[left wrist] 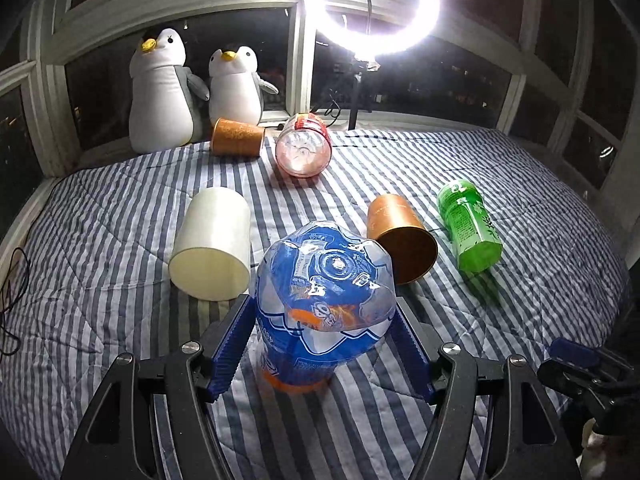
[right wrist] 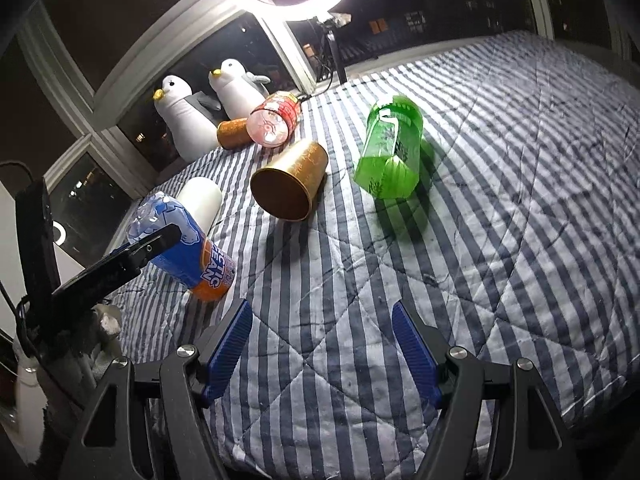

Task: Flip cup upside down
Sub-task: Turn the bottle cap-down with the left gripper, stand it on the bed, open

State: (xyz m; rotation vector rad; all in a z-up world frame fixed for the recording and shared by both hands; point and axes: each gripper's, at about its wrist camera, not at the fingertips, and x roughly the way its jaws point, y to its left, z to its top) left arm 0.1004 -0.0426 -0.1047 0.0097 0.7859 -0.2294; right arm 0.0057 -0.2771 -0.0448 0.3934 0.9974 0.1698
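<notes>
A clear plastic cup with a blue and orange label (left wrist: 324,300) stands on the striped quilt (left wrist: 100,280) with its moulded base up and its orange end down. My left gripper (left wrist: 322,302) is open, its blue fingers (left wrist: 234,340) close along both sides of the cup. In the right wrist view the same cup (right wrist: 188,256) leans slightly, with a black left finger (right wrist: 152,246) in front of it. My right gripper (right wrist: 320,304) is open over bare quilt, holding nothing.
Lying on their sides are a white cup (left wrist: 212,244), a gold cup (left wrist: 400,236), a green bottle (left wrist: 468,224), a red bottle (left wrist: 304,146) and an orange cup (left wrist: 236,136). Two plush penguins (left wrist: 164,88) and a ring light (left wrist: 372,8) stand by the window.
</notes>
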